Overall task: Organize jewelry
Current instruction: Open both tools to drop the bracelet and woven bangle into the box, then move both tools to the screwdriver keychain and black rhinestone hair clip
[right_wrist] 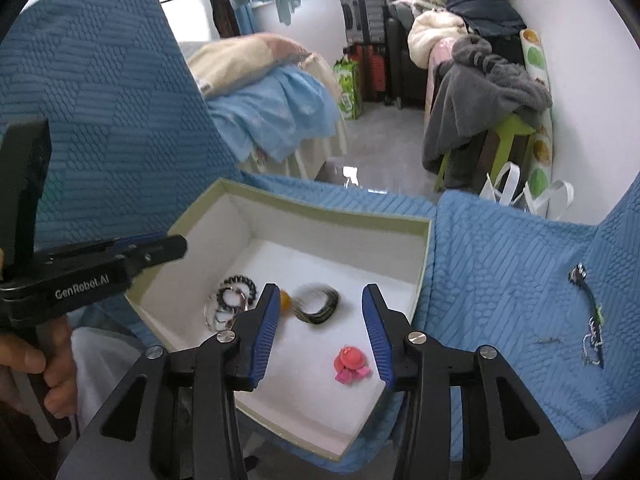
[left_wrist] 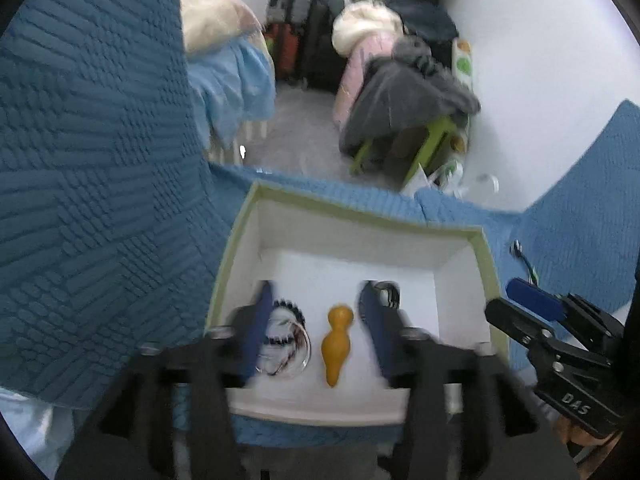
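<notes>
A white box with a pale green rim (left_wrist: 486, 264) (right_wrist: 426, 256) lies on the blue quilted sofa. In it are a yellow gourd-shaped piece (left_wrist: 335, 344), a clear bangle with black coil hair ties (left_wrist: 286, 340) (right_wrist: 230, 300), a dark ring-shaped piece (right_wrist: 320, 304) blurred by motion, and a pink flower clip (right_wrist: 351, 363). My left gripper (left_wrist: 316, 320) is open above the box, straddling the gourd piece. My right gripper (right_wrist: 320, 312) is open and empty over the box. It also shows in the left wrist view (left_wrist: 532, 308). A beaded chain (right_wrist: 592, 316) (left_wrist: 524, 260) lies on the sofa seat to the right.
The sofa back (left_wrist: 88, 160) rises at the left. Beyond the seat edge are a bed with blue bedding (right_wrist: 276, 116), suitcases (right_wrist: 364, 20), and a green stool piled with clothes (right_wrist: 488, 100). White bag handles (right_wrist: 516, 192) stand by the wall.
</notes>
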`<state>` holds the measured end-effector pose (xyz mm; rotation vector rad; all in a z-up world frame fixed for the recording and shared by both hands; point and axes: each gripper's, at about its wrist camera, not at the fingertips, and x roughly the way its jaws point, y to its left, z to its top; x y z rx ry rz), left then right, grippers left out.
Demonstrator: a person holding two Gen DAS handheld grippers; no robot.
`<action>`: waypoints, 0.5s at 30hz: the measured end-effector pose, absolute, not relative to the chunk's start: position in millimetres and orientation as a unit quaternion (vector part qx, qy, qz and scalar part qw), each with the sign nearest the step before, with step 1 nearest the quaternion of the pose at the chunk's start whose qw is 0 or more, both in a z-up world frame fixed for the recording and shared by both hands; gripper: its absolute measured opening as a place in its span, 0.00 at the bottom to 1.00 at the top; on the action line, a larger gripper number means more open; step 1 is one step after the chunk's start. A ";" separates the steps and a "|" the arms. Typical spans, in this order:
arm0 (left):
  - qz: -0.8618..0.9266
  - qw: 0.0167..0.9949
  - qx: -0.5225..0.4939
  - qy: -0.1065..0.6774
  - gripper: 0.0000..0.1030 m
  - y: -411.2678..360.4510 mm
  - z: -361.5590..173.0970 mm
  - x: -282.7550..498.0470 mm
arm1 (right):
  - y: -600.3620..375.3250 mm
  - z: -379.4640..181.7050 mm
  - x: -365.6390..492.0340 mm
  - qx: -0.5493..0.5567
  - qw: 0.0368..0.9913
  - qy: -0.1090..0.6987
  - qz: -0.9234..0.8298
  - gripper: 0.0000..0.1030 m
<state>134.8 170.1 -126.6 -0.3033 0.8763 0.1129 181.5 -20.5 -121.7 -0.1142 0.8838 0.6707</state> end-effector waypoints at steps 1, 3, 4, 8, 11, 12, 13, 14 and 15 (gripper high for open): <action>0.054 0.896 -0.147 0.415 0.49 170.0 -122.7 133.5 | -21.5 -117.7 181.8 -0.052 0.850 0.415 0.321 0.40; 0.055 0.898 -0.148 0.411 0.49 168.5 -115.3 133.3 | -26.0 -105.7 182.4 -0.048 0.855 0.402 0.324 0.40; 0.057 0.900 -0.146 0.407 0.49 167.2 -111.3 133.6 | -27.2 -101.5 182.5 -0.047 0.857 0.398 0.325 0.41; 0.056 0.908 -0.141 0.392 0.50 156.9 -95.5 135.3 | -39.6 -79.3 185.2 -0.041 0.867 0.373 0.326 0.42; 0.049 0.913 -0.138 0.381 0.50 144.6 -84.6 139.9 | -54.8 -61.4 188.6 -0.039 0.876 0.352 0.326 0.42; 0.043 0.916 -0.137 0.375 0.49 138.3 -81.4 142.6 | -60.7 -57.1 189.9 -0.038 0.879 0.347 0.325 0.42; 0.038 0.918 -0.137 0.370 0.49 132.8 -78.0 144.4 | -65.4 -53.2 191.3 -0.037 0.881 0.343 0.324 0.42; 0.035 0.920 -0.137 0.366 0.50 128.3 -75.3 146.2 | -71.5 -49.5 193.0 -0.037 0.884 0.338 0.321 0.42; 0.031 0.921 -0.137 0.363 0.49 122.4 -72.5 149.2 | -79.6 -45.0 194.3 -0.037 0.887 0.333 0.318 0.42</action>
